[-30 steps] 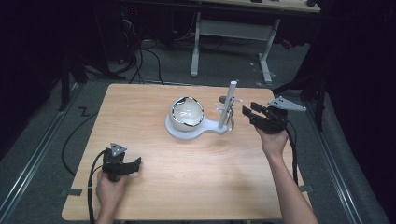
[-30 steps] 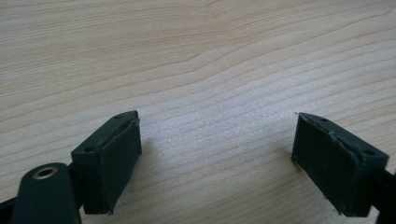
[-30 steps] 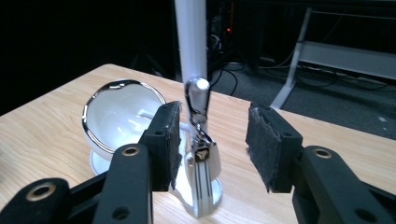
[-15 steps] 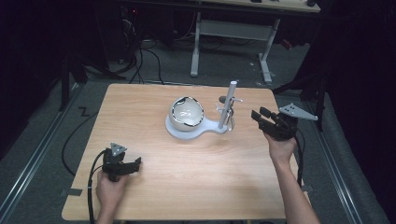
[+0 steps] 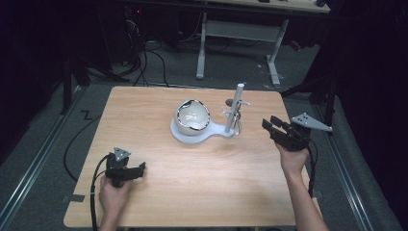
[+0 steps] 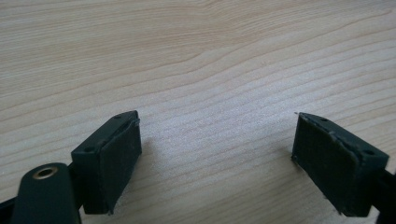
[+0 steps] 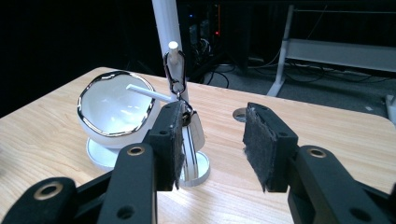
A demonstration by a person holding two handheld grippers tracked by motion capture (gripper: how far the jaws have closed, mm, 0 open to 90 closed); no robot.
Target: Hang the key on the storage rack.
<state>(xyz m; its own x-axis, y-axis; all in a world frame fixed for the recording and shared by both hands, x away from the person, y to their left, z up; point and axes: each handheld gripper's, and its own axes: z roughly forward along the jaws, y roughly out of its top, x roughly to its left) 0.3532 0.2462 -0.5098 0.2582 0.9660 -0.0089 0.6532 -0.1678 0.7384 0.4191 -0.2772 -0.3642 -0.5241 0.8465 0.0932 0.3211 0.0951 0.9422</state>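
Note:
A white stand (image 5: 202, 135) sits mid-table, carrying a white bowl with a chrome rim (image 5: 192, 115) and an upright white post (image 5: 234, 107). A keyring with a pale tag (image 7: 189, 122) hangs from a peg on that post (image 7: 164, 32). My right gripper (image 5: 273, 124) hovers open just right of the stand, its jaws pointing at it, empty (image 7: 212, 140). The bowl (image 7: 114, 109) lies left of its jaws. My left gripper (image 5: 137, 169) rests open on the wood near the front left corner, with bare tabletop between its pads (image 6: 217, 149).
The wooden table (image 5: 159, 192) stands on dark carpet. A white desk frame (image 5: 240, 43) and cables lie beyond the far edge. A small round hole (image 7: 239, 114) is set in the tabletop behind the post.
My right gripper has drawn back to the right and toward the person, away from the post. The left gripper has stayed put.

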